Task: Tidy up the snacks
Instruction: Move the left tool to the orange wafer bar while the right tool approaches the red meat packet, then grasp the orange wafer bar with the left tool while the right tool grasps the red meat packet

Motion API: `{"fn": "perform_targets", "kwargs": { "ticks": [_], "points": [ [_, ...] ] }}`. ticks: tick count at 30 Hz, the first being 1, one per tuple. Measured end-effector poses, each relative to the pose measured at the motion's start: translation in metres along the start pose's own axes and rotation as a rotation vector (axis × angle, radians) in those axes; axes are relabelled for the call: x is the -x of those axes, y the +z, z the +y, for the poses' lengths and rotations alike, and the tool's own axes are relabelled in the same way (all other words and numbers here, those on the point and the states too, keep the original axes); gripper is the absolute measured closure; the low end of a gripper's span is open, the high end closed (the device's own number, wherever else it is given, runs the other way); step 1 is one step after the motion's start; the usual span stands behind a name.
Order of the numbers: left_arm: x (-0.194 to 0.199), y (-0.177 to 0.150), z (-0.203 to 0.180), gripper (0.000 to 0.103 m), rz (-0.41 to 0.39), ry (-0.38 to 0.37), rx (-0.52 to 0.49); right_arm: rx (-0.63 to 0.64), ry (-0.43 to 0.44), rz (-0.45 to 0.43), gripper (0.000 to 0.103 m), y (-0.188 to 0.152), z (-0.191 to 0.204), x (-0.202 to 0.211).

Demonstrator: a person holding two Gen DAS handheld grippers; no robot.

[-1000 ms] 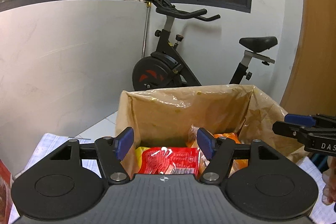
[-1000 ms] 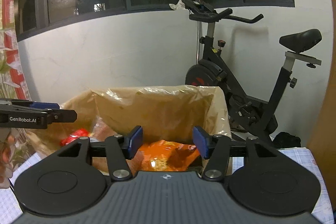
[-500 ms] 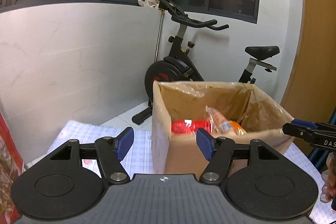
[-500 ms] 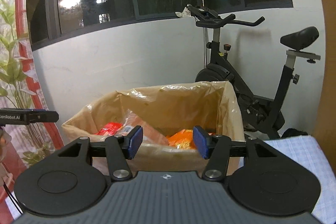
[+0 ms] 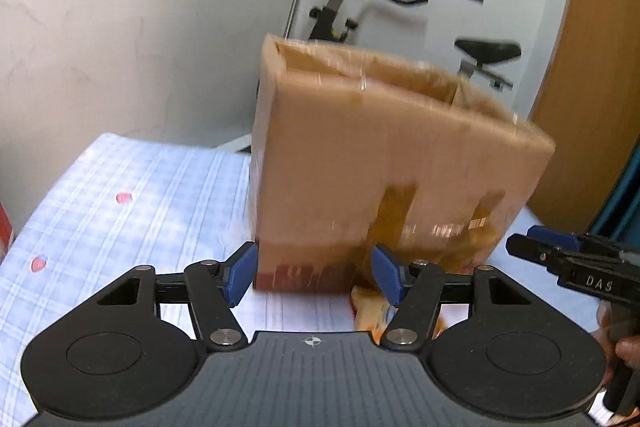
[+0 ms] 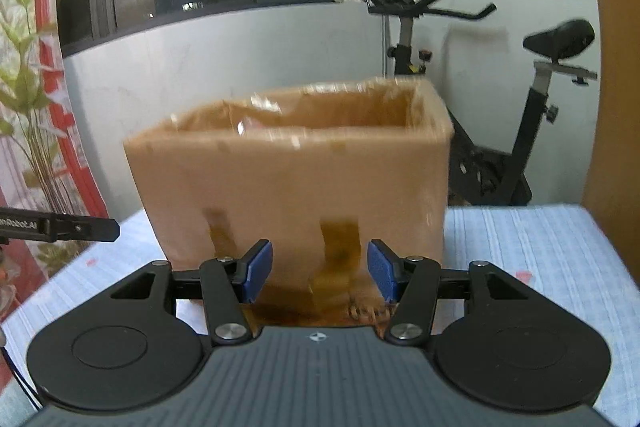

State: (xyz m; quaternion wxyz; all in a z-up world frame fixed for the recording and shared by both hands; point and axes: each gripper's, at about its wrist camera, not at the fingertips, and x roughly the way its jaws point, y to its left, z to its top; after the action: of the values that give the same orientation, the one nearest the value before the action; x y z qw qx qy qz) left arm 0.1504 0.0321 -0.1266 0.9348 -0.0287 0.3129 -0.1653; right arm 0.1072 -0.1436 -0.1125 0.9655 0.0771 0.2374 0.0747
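A brown cardboard box (image 5: 380, 155) lined with shiny plastic stands on the checked tablecloth, and from here its contents are hidden. In the left wrist view my left gripper (image 5: 314, 273) is open in front of the box's lower left corner, nothing between its blue pads. An orange snack packet (image 5: 370, 311) lies on the cloth by its right finger. My right gripper (image 6: 320, 269) is open before the front wall of the box (image 6: 288, 179). A blurred brownish-orange thing (image 6: 344, 301) lies at the box's foot. Each gripper shows in the other's view: right gripper (image 5: 560, 255), left gripper (image 6: 72, 227).
The light blue checked tablecloth (image 5: 120, 207) stretches left of the box and also right of it (image 6: 540, 247). An exercise bike (image 6: 500, 167) stands behind the table by the white wall. A plant (image 6: 28, 99) is at the left, a wooden door (image 5: 592, 67) at the right.
Both grippers have drawn back from above the box and sunk. The snacks inside, seen before, are now hidden behind the box's front wall. The jaws look unchanged.
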Motion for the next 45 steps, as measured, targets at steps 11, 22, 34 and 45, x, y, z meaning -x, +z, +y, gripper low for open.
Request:
{"fn": "perform_targets", "kwargs": {
  "ticks": [11,22,34,45],
  "points": [
    [-0.039,-0.045,-0.015,0.038,0.137,-0.040,-0.089,-0.013,-0.009,0.104,0.047,-0.062,-0.006,-0.018],
    [-0.086,-0.054,-0.043,0.038,0.218,-0.080,-0.154,-0.013,0.023,0.140,0.047,-0.073,0.002,-0.023],
    [-0.103,-0.065,-0.040,0.064,0.282,-0.032,-0.159,-0.017,0.040,0.190,0.047,-0.080,0.010,-0.029],
    [-0.048,-0.044,-0.005,0.064,0.165,-0.055,-0.035,0.005,0.044,0.215,0.047,-0.083,0.024,-0.030]
  ]
}}
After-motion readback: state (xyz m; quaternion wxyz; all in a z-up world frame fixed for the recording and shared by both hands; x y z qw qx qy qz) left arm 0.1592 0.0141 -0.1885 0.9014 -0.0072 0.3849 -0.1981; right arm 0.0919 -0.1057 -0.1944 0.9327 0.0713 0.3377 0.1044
